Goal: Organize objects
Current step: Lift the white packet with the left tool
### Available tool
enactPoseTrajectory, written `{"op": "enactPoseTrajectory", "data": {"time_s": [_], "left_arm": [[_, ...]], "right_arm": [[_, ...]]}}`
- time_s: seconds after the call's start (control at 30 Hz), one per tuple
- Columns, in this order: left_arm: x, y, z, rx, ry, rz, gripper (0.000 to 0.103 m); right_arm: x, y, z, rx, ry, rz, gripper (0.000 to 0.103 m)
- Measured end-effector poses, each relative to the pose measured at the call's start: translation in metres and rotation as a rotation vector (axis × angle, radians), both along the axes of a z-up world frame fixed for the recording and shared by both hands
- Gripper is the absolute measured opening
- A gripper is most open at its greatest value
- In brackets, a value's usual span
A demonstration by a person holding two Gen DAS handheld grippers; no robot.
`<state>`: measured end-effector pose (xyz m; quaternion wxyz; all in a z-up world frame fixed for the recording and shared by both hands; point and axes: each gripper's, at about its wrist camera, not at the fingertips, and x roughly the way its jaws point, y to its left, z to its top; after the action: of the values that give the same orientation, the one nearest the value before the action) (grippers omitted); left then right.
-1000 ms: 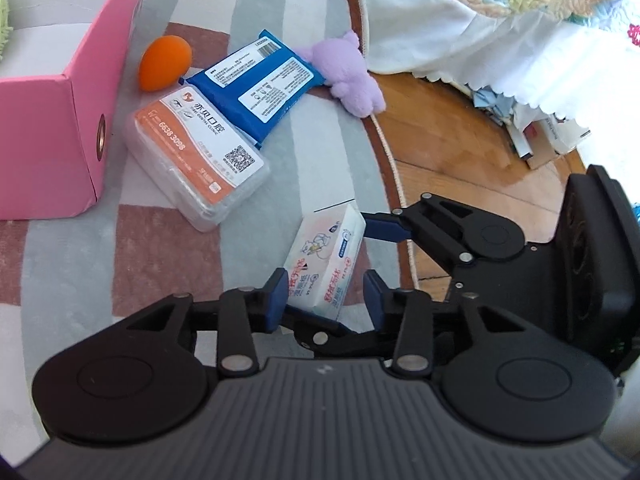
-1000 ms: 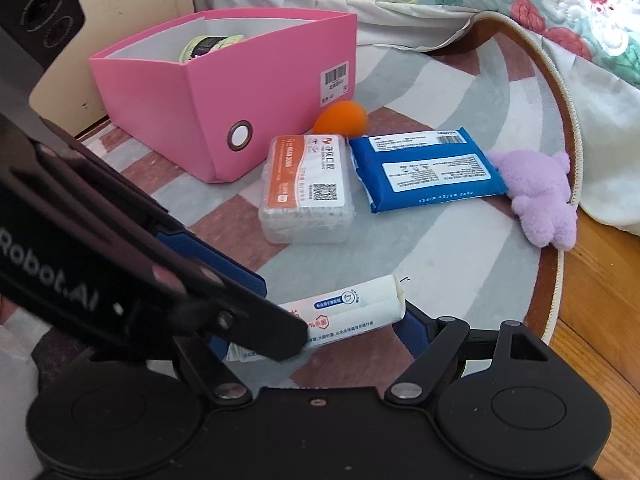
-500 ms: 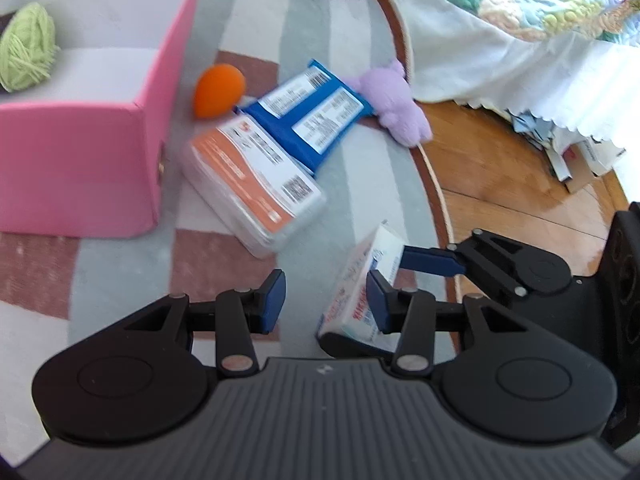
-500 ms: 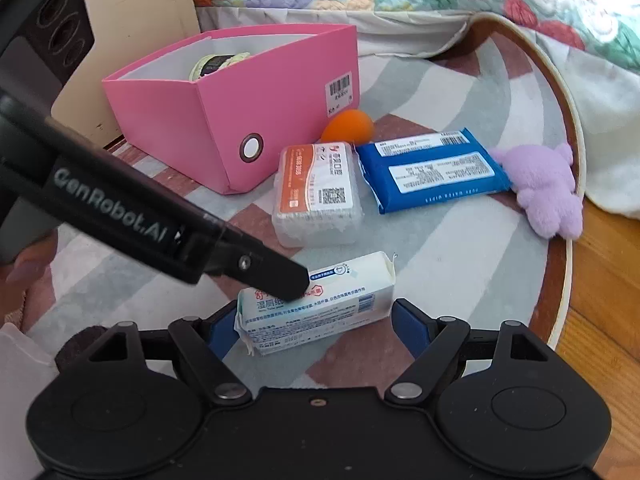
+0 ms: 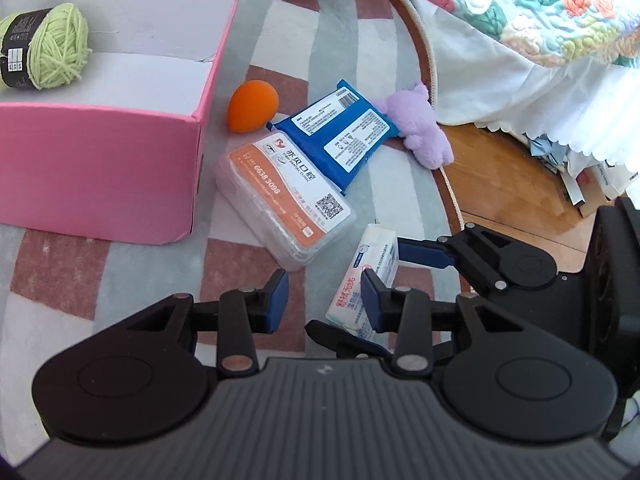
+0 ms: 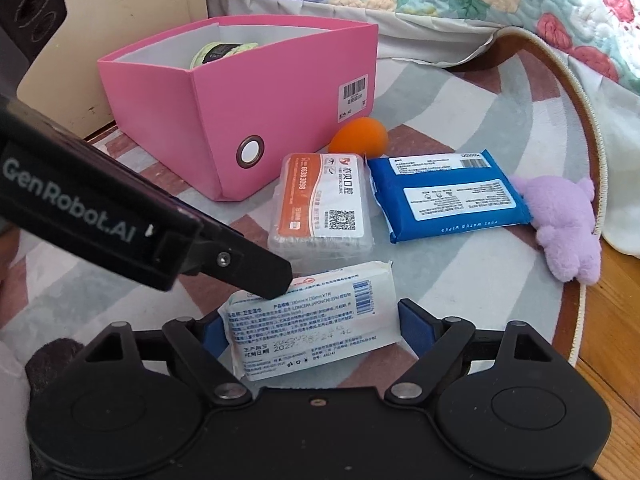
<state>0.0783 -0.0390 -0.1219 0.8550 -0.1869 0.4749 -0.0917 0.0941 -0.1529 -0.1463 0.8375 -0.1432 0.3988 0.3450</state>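
Wipes in hand: white wipes pack [image 6: 312,320] caught by its short ends between the pads of the right gripper [image 6: 314,330], jaws drawn in on it, tilted face-up at 6 o'clock in the right wrist view. Firm contact at the 9 o'clock pad hidden behind the pack, so probably a light pinch rather than a sure one. Left gripper [image 5: 324,304] wide apart and holding nothing, one fingertip resting on the pack's upper edge.

Destination, by judgement: pink box [image 6: 280,92] at 11 o'clock, already holding green yarn [image 5: 52,52].

To do the carry well:
- Squeeze a touch more before lifting; soft film packs sag and slide.
- Draw the left fingertip off the pack first, to avoid levering it loose.
- Lift clear of the clear case with orange label [image 5: 284,200], just beyond at 12 o'clock.
- Travel over the box's near wall, then lower inside beside the yarn before releasing.

Waiting on the rug [image 5: 132,280]: blue wipes pack [image 5: 340,132], orange sponge [image 5: 252,106], purple plush [image 5: 420,128].
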Motion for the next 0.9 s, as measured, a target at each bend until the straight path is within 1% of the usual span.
{"op": "enactPoseTrajectory", "data": {"time_s": [0.07,0.2,0.33,0.4,0.53,0.63,0.8,0.9], "left_arm": [[-0.001,0.000,0.000,-0.006,0.006,-0.003,0.038],[-0.003,-0.001,0.000,-0.011,0.020,-0.011,0.041],[-0.005,-0.002,0.001,-0.031,0.026,-0.007,0.045],[-0.005,-0.002,0.002,-0.027,0.019,-0.006,0.045],[-0.005,-0.001,0.003,-0.034,0.013,-0.003,0.045],[-0.006,-0.001,0.002,-0.027,0.015,-0.001,0.045],[-0.005,0.001,-0.001,-0.022,0.035,0.008,0.045],[-0.004,-0.001,-0.005,-0.026,0.071,0.001,0.045]], "right_arm": [[0.000,-0.002,0.000,0.004,0.012,0.008,0.089],[0.000,-0.011,0.002,0.008,0.036,0.037,0.093],[-0.001,-0.014,0.004,0.019,0.015,0.063,0.093],[0.001,-0.012,0.004,0.011,-0.006,0.069,0.092],[0.008,-0.002,0.001,0.017,0.010,0.053,0.092],[0.009,0.006,-0.003,-0.007,0.012,0.055,0.093],[0.005,0.000,0.003,0.006,0.006,0.093,0.093],[0.005,-0.009,0.007,0.017,0.032,0.125,0.094]]}}
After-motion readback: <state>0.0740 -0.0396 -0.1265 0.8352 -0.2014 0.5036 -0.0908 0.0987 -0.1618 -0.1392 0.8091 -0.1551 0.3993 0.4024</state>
